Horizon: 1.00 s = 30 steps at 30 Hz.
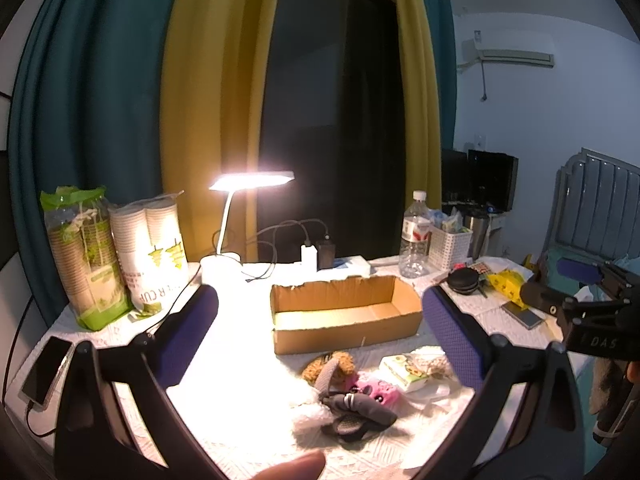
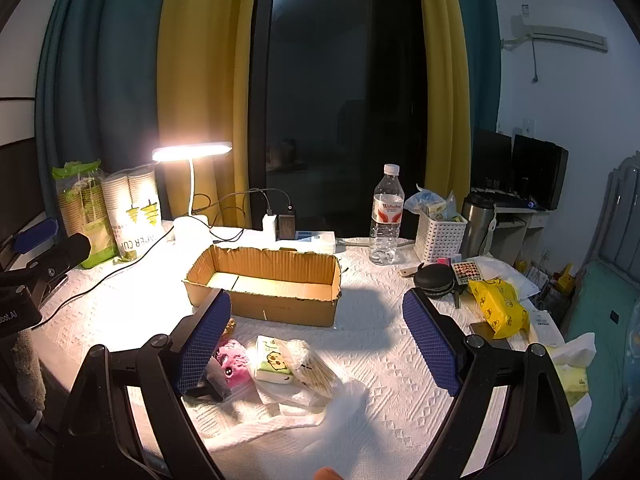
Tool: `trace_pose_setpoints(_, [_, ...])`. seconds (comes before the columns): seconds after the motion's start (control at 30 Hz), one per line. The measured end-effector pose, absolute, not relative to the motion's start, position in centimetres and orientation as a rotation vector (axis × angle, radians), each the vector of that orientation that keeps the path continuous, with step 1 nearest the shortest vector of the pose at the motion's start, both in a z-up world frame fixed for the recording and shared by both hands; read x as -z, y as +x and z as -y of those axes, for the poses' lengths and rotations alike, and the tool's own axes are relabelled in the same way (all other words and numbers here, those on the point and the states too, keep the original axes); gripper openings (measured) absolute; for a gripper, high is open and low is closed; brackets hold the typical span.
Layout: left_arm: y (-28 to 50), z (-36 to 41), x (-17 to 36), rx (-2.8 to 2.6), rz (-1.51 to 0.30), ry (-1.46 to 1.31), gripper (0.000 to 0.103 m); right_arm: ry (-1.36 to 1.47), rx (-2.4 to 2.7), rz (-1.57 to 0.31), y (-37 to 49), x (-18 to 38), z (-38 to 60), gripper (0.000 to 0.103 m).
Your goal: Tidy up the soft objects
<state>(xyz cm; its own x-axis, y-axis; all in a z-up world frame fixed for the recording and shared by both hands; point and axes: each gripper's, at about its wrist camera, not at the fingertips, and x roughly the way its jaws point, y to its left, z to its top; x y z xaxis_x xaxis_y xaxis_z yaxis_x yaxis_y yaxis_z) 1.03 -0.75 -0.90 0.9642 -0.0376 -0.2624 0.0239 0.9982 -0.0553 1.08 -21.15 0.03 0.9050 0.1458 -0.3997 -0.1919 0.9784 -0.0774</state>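
An open cardboard box (image 1: 344, 314) stands mid-table, also in the right wrist view (image 2: 264, 280). In front of it lies a heap of soft things: a brown plush (image 1: 330, 366), a pink plush (image 1: 376, 390) (image 2: 234, 364), a grey cloth piece (image 1: 358, 410), a small tissue pack (image 1: 404, 372) (image 2: 274, 364) and a clear bag of cotton swabs (image 2: 312, 368). My left gripper (image 1: 320, 324) is open above the heap and empty. My right gripper (image 2: 316, 324) is open, empty, above the tissue pack.
A lit desk lamp (image 1: 252, 184), cup sleeves (image 1: 156, 252), a water bottle (image 2: 386, 216), a white basket (image 2: 438, 238), a black round case (image 2: 434, 280), a yellow packet (image 2: 498, 310) and a phone (image 1: 46, 370) ring the white cloth (image 2: 380, 360).
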Motion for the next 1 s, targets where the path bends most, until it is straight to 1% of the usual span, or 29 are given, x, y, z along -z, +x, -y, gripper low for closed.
trace_pose_setpoints(1.0, [1.44,0.94,0.73,0.039,-0.272,-0.050,0.102,-0.117,-0.174,-0.409,1.20,-0.32,21.17,0.090])
